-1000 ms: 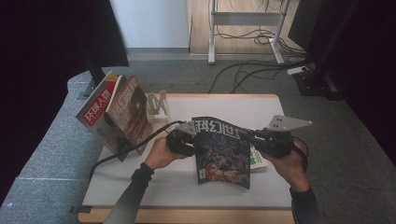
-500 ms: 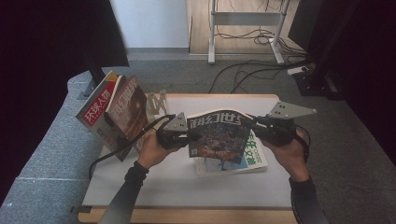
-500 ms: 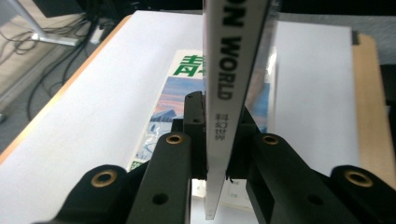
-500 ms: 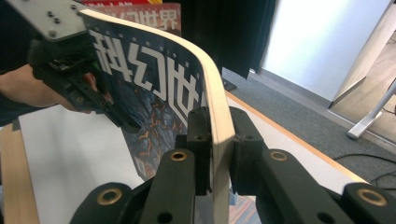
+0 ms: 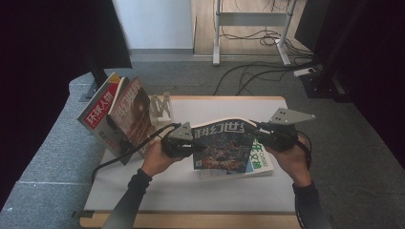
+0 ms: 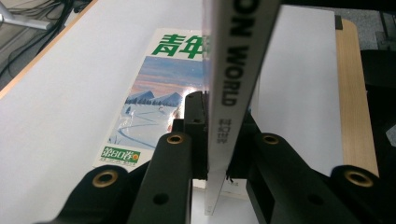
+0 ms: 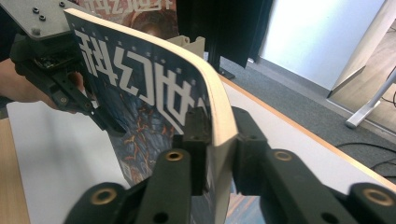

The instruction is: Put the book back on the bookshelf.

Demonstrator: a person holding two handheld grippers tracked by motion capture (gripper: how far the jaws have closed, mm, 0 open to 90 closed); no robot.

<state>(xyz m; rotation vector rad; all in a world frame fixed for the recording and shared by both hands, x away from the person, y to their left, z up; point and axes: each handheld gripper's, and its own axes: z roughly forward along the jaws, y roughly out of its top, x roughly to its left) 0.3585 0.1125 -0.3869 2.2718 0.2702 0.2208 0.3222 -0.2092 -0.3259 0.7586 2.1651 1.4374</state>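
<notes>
A thick science-fiction magazine with a dark illustrated cover is held upright above the white table, bowed slightly along its top. My left gripper is shut on its spine; the left gripper closed within the last second. My right gripper grips the opposite page edge. The right gripper has just been opening a little, with the magazine still between its pads. A second magazine with a green title lies flat underneath, its snowy cover showing.
At the table's left end several magazines lean together, beside a white wire stand. A black cable trails from the left gripper off the table's left. Grey carpet, floor cables and a desk frame lie beyond the far edge.
The held magazine has risen slightly and its top now arches between the grippers. Both hands shifted a little away from the person. The flat magazune beneath has become more visible.
</notes>
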